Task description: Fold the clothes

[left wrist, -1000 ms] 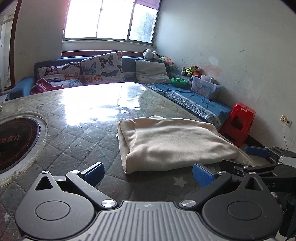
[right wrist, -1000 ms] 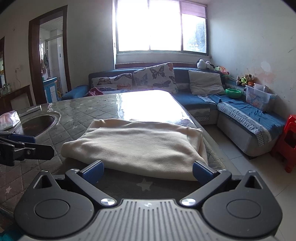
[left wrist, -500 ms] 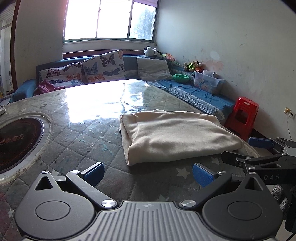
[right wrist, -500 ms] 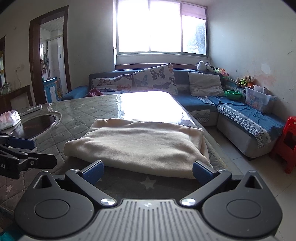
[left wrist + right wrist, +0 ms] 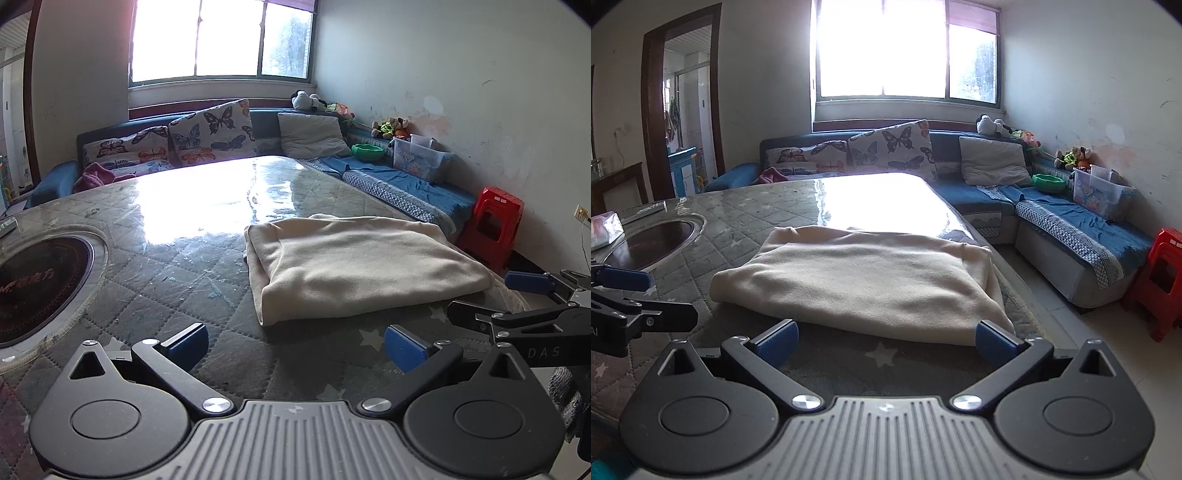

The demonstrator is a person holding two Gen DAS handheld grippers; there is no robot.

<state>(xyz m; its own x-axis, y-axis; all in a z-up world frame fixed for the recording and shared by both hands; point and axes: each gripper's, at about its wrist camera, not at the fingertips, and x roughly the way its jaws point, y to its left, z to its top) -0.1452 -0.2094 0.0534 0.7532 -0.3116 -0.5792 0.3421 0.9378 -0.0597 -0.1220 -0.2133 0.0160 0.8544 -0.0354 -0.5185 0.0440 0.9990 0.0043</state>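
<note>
At the left of the left wrist frame a dark round inset (image 5: 35,286) sits in the quilted table (image 5: 159,266). The left gripper (image 5: 295,341) fills the bottom centre, jaws spread wide and empty. The folded cream garment (image 5: 354,266) lies centre-right on the table. At the right edge the right gripper (image 5: 517,295) looks parted too, though seen obliquely; its own view shows it released (image 5: 884,336), the garment (image 5: 857,277) just beyond its tips.
</note>
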